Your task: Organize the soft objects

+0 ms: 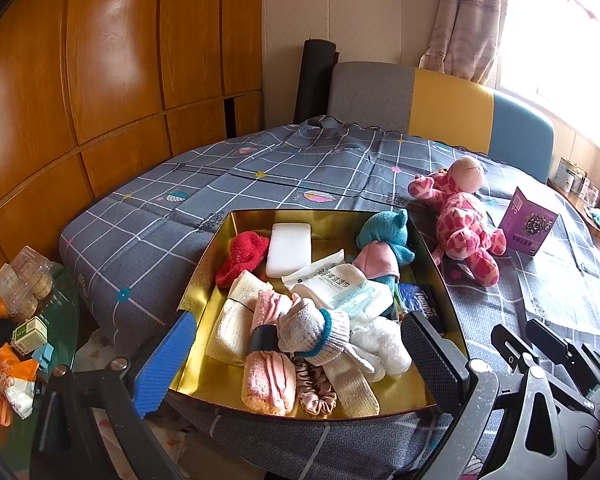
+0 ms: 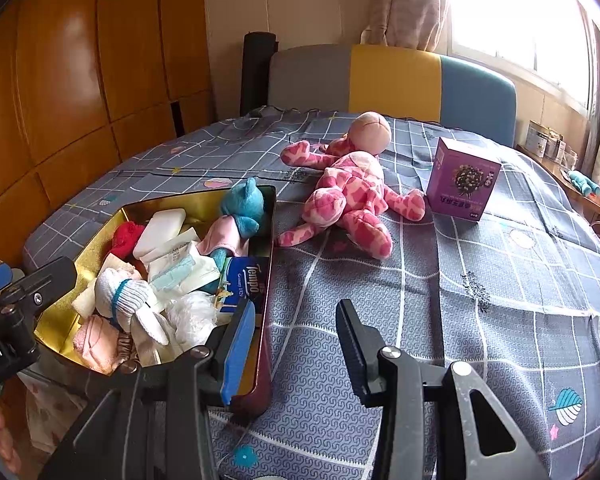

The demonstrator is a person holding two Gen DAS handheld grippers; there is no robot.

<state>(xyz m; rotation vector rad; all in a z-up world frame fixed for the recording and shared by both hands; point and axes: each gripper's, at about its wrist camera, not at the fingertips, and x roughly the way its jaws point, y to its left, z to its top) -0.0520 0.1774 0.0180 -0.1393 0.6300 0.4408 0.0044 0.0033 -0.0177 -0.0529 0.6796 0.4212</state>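
Observation:
A gold tin box (image 1: 204, 276) (image 2: 92, 248) sits on the bed, full of soft things: a blue plush bear (image 1: 384, 232) (image 2: 244, 204), red knit item (image 1: 242, 254), white sponge (image 1: 289, 249), socks, a glove (image 1: 316, 330) (image 2: 120, 292), scrunchie, tissue packs. A pink spotted plush giraffe (image 1: 460, 220) (image 2: 348, 196) lies on the bedspread to the right of the box. My left gripper (image 1: 296, 360) is open and empty, straddling the box's near end. My right gripper (image 2: 296, 340) is open and empty above the bedspread, just right of the box, short of the giraffe.
A purple carton (image 1: 528, 224) (image 2: 462, 180) stands right of the giraffe. A grey, yellow and blue headboard (image 2: 392, 80) backs the bed. Wooden wardrobes (image 1: 100, 80) stand left. A cluttered glass side table (image 1: 20, 332) is at lower left. A windowsill with jars (image 2: 548, 144) is right.

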